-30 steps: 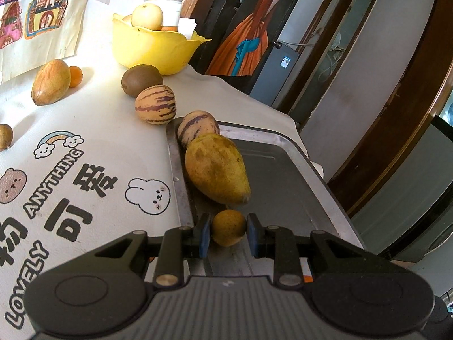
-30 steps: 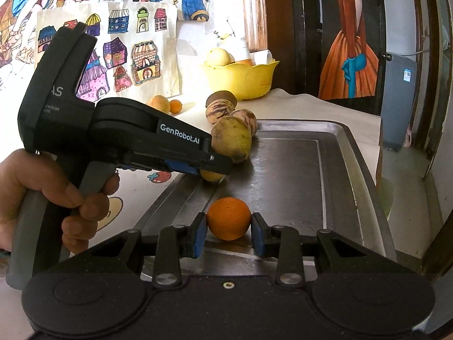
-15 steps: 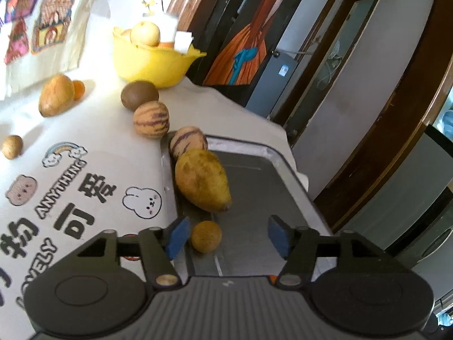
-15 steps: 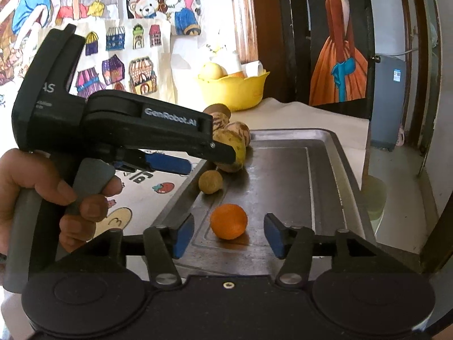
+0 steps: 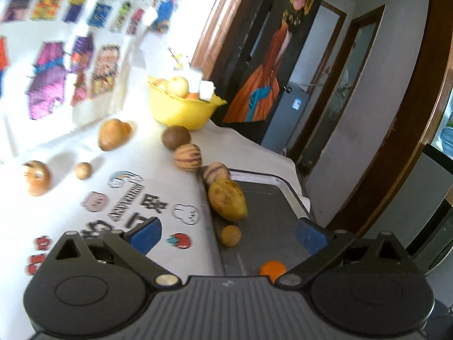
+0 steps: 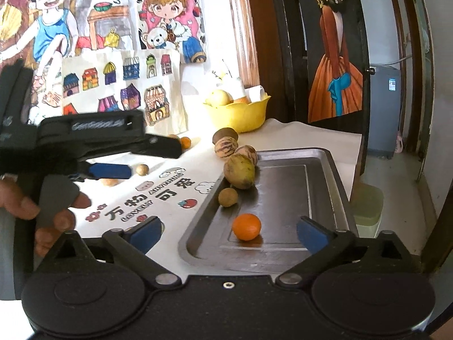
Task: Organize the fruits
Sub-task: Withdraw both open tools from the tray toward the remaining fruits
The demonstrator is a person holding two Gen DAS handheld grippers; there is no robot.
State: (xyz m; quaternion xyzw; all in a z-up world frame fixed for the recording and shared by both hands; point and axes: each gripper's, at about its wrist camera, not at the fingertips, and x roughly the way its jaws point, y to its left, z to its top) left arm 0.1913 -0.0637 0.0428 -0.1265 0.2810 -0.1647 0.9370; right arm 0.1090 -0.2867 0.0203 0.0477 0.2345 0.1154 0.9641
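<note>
So the fruit is lined up along the left rim of the metal tray. The orange sits on the tray floor nearest the camera. At about 11 o'clock from it is a small brown round fruit, and just past that, same direction, the big yellow-green mango. A striped melon is snug behind the mango at 12 o'clock. A second striped one and a dark brown fruit sit on the white printed cloth, trailing toward the yellow bowl at 12.

The right gripper has its jaws opening wide with the orange loose between them, nothing touching it. The left gripper is also opening, pads clear of the small brown fruit. From the right wrist view, the left one is at 9 o'clock over the cloth, held in a hand.
</note>
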